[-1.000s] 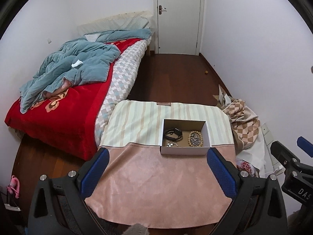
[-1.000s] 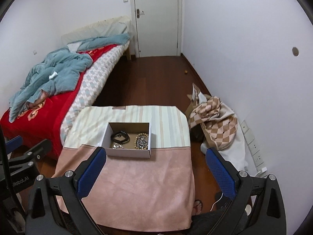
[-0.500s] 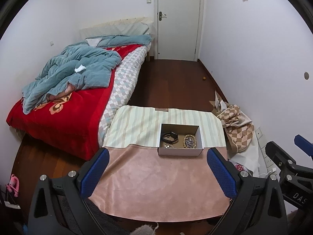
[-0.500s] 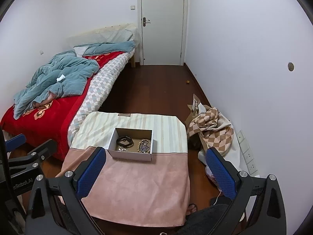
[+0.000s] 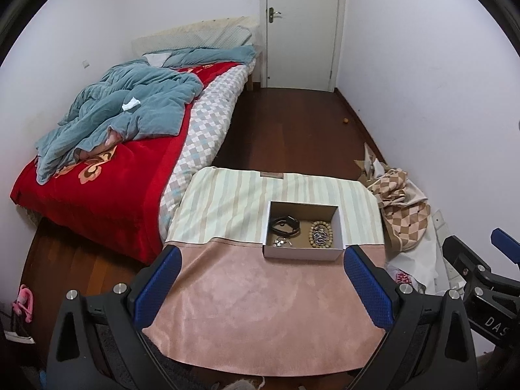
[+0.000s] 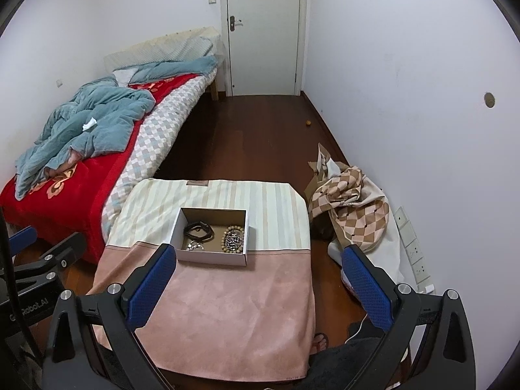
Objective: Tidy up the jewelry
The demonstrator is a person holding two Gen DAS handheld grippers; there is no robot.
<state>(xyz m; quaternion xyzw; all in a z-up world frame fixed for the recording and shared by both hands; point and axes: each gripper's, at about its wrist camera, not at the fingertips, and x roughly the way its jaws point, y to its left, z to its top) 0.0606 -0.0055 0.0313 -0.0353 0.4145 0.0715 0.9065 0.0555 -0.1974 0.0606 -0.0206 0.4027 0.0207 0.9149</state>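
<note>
Since a second ago I've pulled both tools back and up; the table (image 5: 260, 308) sits smaller, lower centre. My left gripper (image 5: 260, 289) and right gripper (image 6: 256, 289) hover above its pink near end, jaws spread wide, empty. The box (image 5: 302, 253) of jewelry (image 6: 232, 239) rests mid-table.

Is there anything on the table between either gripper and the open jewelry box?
Nothing visible: only bare pink cloth lies between the left gripper or right gripper and the lidless cardboard box.
</note>
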